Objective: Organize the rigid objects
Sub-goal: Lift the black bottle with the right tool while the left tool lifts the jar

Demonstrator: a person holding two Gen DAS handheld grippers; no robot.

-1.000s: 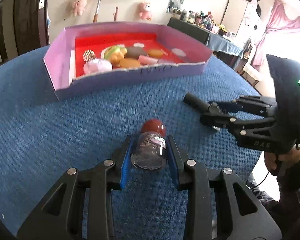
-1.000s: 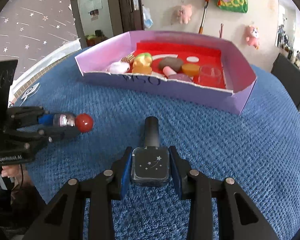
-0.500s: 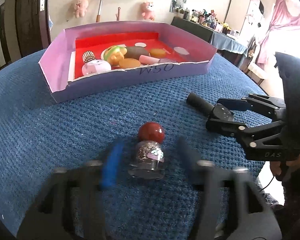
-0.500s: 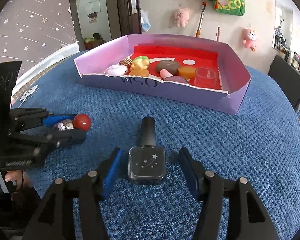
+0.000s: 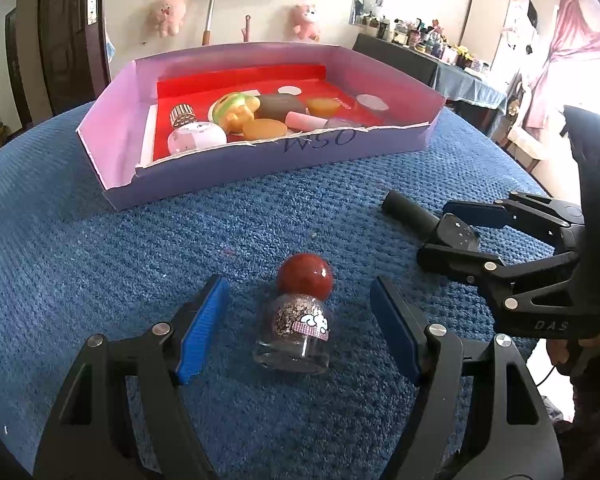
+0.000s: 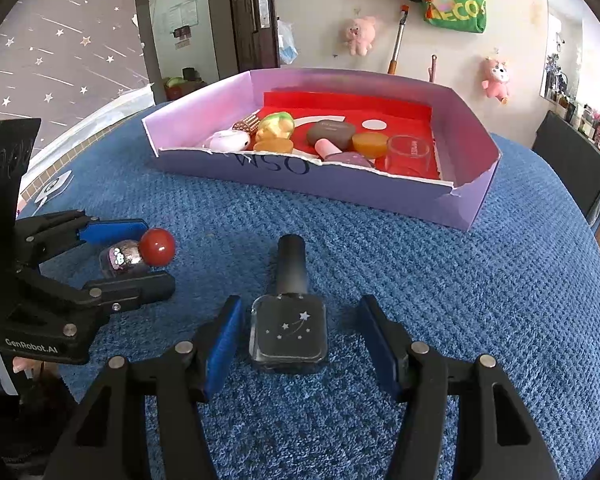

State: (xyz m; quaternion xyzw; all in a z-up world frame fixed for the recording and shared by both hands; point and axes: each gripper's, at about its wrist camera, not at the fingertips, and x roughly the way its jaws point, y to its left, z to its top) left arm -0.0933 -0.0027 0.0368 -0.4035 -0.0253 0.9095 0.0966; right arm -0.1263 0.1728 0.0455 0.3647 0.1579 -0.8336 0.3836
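Note:
A small clear bottle [image 5: 296, 332] with glitter and a round red cap lies on the blue cloth. It sits between the blue pads of my left gripper [image 5: 296, 284], which is open and not touching it. A dark square nail polish bottle [image 6: 288, 332] with a star print and a black cap lies between the pads of my right gripper [image 6: 300, 304], also open with gaps on both sides. In the right wrist view the left gripper [image 6: 156, 254] flanks the glitter bottle [image 6: 122, 260]. In the left wrist view the right gripper [image 5: 440, 232] flanks the dark bottle [image 5: 456, 234].
A lilac cardboard box [image 5: 260, 156] with a red floor stands farther back on the cloth and holds several small items. Its front wall [image 6: 340, 184] is low and torn along the top. A hand [image 5: 580, 344] holds the right gripper at the table's right edge.
Both grippers were shut on their bottles and have opened. The glitter bottle and the dark bottle now lie free on the cloth between the spread pads.

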